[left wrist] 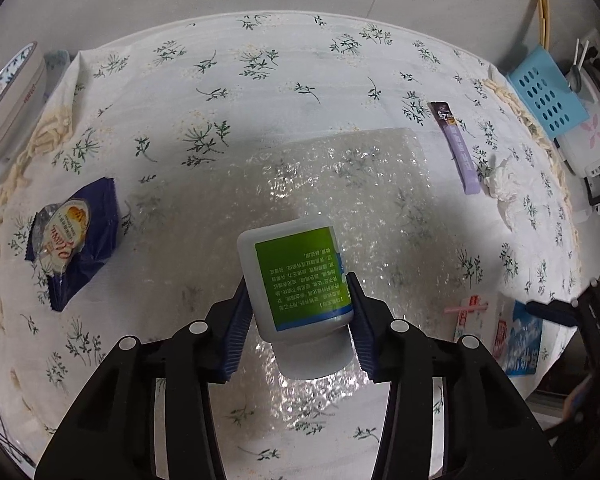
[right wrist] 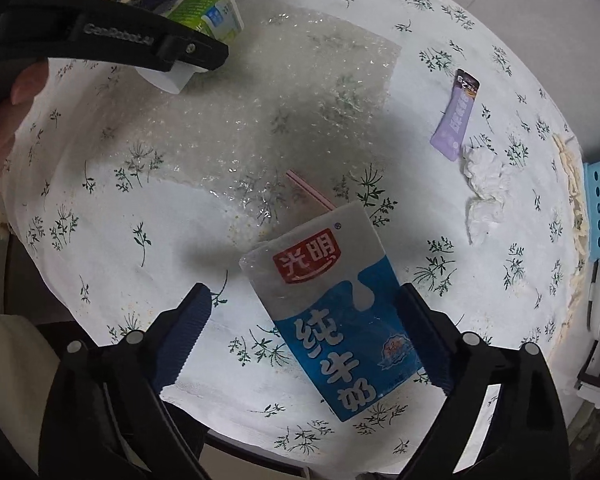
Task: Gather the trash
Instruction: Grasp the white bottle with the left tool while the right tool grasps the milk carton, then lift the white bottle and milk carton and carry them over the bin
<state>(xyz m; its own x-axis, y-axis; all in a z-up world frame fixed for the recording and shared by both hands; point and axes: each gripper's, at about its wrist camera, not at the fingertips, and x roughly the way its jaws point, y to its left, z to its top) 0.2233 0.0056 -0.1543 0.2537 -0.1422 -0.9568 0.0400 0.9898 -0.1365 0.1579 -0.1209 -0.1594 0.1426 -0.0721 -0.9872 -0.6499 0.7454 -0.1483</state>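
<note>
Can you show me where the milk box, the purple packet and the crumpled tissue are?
milk carton (right wrist: 332,312): right wrist view, on its blue front.
purple packet (right wrist: 454,120): right wrist view, on its middle.
crumpled tissue (right wrist: 485,188): right wrist view, on its white folds.

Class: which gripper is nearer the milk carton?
Right. The right gripper hangs over the milk carton, open jaws either side. The left gripper is off across the bubble wrap, clamping a white bottle.

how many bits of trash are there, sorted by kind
plastic bottle: 1
milk carton: 1
bubble wrap sheet: 1
purple sachet: 1
crumpled tissue: 1
dark blue snack wrapper: 1
total: 6
</note>
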